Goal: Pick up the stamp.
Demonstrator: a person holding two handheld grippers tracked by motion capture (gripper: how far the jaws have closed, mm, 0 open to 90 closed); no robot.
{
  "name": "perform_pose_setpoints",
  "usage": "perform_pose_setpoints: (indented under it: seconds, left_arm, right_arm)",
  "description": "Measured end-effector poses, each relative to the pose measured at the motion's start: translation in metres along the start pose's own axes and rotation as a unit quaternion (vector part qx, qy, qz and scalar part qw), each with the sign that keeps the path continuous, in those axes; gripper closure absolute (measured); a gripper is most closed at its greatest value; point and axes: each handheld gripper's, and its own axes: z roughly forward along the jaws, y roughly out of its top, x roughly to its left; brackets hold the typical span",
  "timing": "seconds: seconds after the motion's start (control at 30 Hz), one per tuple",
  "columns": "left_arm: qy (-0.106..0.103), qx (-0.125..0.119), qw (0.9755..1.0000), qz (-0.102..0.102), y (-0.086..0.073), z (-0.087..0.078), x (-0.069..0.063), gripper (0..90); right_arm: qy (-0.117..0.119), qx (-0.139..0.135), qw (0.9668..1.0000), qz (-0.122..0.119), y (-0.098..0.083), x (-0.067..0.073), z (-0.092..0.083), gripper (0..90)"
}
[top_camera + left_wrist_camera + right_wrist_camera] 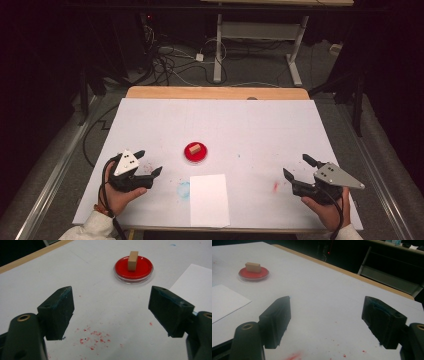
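Observation:
A small wooden block (195, 148) stands in a round red dish (195, 155) near the middle of the white table. In the left gripper view the block (133, 260) rests upright on the dish (143, 270), ahead and slightly right of the jaws. My left gripper (149, 162) sits at the table's left front, open, with nothing between its jaws. My right gripper (297, 167) sits at the right front, open and empty too. From the right gripper view the block (253, 267) and dish (254, 275) lie far off at the upper left.
A blank white sheet of paper (209, 199) lies at the front middle, just below the dish. Red smudges (93, 337) and a blue smudge (183, 189) mark the table top. The table's wooden far edge (215, 93) borders a dark floor with cables and a desk frame (260, 35).

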Motion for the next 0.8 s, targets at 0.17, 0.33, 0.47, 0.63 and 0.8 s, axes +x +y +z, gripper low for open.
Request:
perform_pose_setpoints:
  seconds: [0.17,0.33,0.47,0.63,0.8]
  left_arm:
    - [0.001,0.013,0.9999,0.005,0.001,0.003,-0.001,22.9]
    - [-0.001,0.011,0.9999,0.0,0.001,-0.002,0.001,23.0]
    - [0.003,0.018,0.9998,-0.001,0.002,-0.004,0.002,23.7]
    - [-0.01,0.031,0.9995,-0.004,0.007,-0.009,0.004,27.9]
    - [-0.014,0.052,0.9984,0.016,0.027,-0.009,0.007,34.6]
  right_arm:
    - [0.0,-0.004,1.0,-0.004,0.001,0.0,-0.002,23.6]
    - [0.001,-0.006,1.0,-0.007,0.003,0.003,-0.001,23.9]
    - [0.001,-0.004,0.9999,-0.016,0.004,0.005,0.0,24.1]
    - [0.005,0.0,0.9998,-0.021,0.005,0.007,0.003,24.5]
    - [0.0,0.006,0.9997,-0.025,0.005,0.009,0.003,25.1]
